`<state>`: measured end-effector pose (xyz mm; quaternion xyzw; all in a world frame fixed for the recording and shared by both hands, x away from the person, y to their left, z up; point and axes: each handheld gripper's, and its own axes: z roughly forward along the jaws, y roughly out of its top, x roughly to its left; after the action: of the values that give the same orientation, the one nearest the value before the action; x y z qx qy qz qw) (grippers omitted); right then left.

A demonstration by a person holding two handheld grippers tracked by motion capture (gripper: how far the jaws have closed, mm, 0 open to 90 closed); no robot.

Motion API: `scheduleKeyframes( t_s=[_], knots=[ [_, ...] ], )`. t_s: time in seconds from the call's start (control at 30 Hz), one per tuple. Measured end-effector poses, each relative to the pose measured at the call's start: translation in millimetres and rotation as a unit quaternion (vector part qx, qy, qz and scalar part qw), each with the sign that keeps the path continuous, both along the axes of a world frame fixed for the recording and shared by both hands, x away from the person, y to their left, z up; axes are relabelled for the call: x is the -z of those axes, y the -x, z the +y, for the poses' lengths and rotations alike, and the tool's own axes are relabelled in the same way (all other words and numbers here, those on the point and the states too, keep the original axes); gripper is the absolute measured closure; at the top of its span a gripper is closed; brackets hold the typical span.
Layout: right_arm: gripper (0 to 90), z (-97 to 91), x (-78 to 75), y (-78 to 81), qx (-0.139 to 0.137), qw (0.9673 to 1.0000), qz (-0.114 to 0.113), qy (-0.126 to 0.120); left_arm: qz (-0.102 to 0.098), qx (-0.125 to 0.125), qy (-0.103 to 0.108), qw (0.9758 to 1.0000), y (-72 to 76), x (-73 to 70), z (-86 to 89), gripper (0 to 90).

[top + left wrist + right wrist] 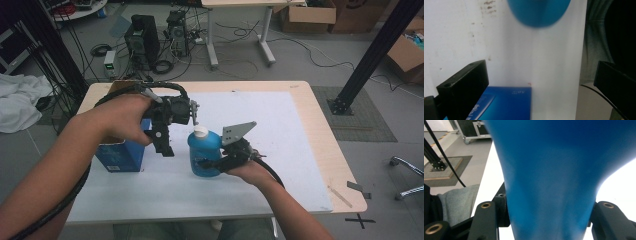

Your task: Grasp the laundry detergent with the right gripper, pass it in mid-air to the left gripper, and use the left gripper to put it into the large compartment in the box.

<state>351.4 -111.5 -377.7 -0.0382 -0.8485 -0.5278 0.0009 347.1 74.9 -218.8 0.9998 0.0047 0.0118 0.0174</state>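
Note:
A blue bottle (pixel 204 155) with a white cap (pixel 200 131) stands on the white mat (pixel 280 150) at mid-table. My right gripper (pixel 212 163) comes in from the right and is shut on the bottle's lower body. In the right gripper view the bottle (pixel 554 177) sits between both jaws, pressed on each side. My left gripper (pixel 162 142) hangs above the mat just left of the bottle, pointing down, open and holding nothing. Through its camera the left gripper (pixel 541 77) has its jaws wide apart over the mat, with the blurred bottle (pixel 539 12) at the top.
A blue carton (pixel 122 155) stands on the mat under my left hand, and the carton (pixel 506 102) also lies low in the left gripper view. The wooden table edge (pixel 340 165) runs along the right. Computers, cables and cardboard boxes sit on the floor behind.

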Motion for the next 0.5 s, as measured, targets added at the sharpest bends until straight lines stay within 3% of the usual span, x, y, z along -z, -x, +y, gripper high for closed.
scheduleKeyframes(
  t_s=[0.17,0.5],
  knots=[
    [44.9,20.7,2.3,2.0,-0.016,0.9999,0.0,0.004,0.009,0.005,-0.008,0.9999,1.7,11.0,-5.1,0.1],
    [45.2,43.9,-2.0,7.2,-0.027,0.9996,-0.01,0.002,0.001,0.018,-0.007,0.9998,10.9,12.8,-12.7,0.1]
  ],
)
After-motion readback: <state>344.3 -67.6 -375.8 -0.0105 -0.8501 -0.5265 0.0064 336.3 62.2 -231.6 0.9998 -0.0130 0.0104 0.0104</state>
